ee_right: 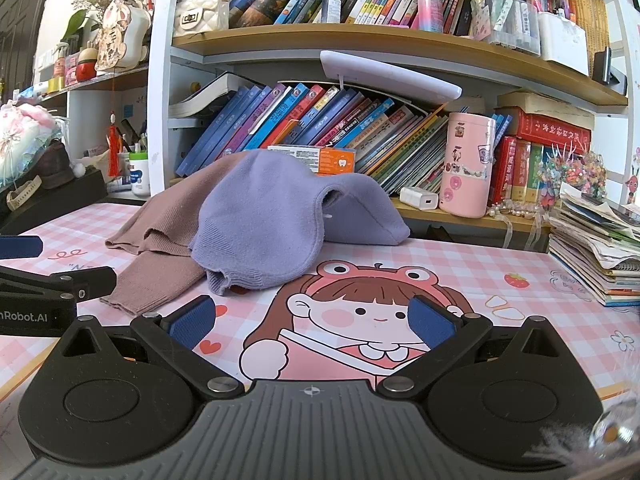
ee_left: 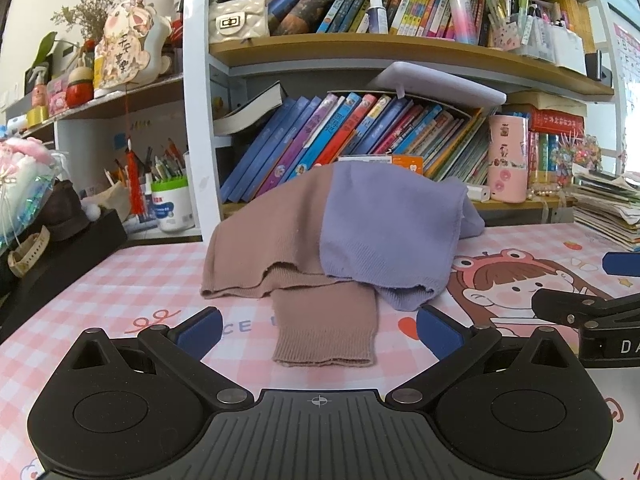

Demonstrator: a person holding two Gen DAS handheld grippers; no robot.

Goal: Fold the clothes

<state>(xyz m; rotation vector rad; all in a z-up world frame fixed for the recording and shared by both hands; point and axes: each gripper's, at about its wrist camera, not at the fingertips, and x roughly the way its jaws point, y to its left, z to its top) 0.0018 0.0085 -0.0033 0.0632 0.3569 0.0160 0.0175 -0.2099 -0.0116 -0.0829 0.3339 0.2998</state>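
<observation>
Left tool (ee_left: 319, 330) and right tool (ee_right: 311, 319): both spread wide, holding nothing, low over the pink checked desk (ee_right: 460, 276). Brown knit garment (ee_left: 280, 236): heaped mid-desk, one sleeve trailing toward the left tool, with the lilac knit garment (ee_right: 260, 224) draped over its right side. Bookshelf (ee_right: 360, 44): directly behind the heap.

Brown sweater (ee_left: 280, 236), purple sweater (ee_left: 384, 224): matt ribbed knit. Desk mat (ee_left: 120, 280): smooth, slight sheen.

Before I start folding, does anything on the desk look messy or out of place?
Yes: the purple garment lies crumpled over the brown sweater in a heap, its brown sleeve trailing out.
</observation>
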